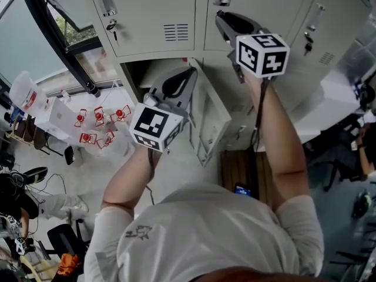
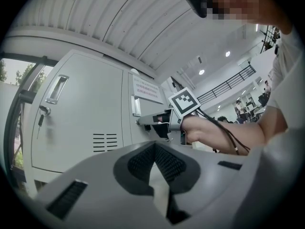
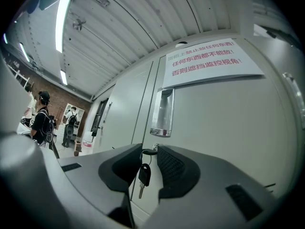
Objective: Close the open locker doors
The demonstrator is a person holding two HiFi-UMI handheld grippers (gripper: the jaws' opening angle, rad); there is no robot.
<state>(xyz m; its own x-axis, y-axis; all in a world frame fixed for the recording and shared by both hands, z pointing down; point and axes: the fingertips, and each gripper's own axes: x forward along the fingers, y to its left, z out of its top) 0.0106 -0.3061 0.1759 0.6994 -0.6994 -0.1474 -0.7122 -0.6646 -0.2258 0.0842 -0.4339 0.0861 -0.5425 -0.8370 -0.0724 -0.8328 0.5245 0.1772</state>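
Grey lockers (image 1: 158, 16) fill the top of the head view. One lower locker door (image 1: 211, 119) stands swung out from its dark compartment (image 1: 136, 75). My left gripper (image 1: 190, 73) is shut with nothing seen between its pads, its tip by the upper edge of that open door; whether it touches I cannot tell. In its own view the left gripper (image 2: 155, 146) faces the closed upper doors. My right gripper (image 1: 219, 16) is at a closed upper door (image 3: 214, 109) under a printed notice (image 3: 209, 60). The right gripper (image 3: 146, 151) is open around the lock, where a black key (image 3: 144, 174) hangs.
A recessed handle (image 3: 162, 112) sits above the lock. Another key (image 1: 111, 27) hangs in the upper left locker. A black window post (image 1: 59, 34) slants at left above a white table (image 1: 59, 119) with red items. A white desk (image 1: 329, 107) stands at right. People (image 3: 45, 123) stand far off.
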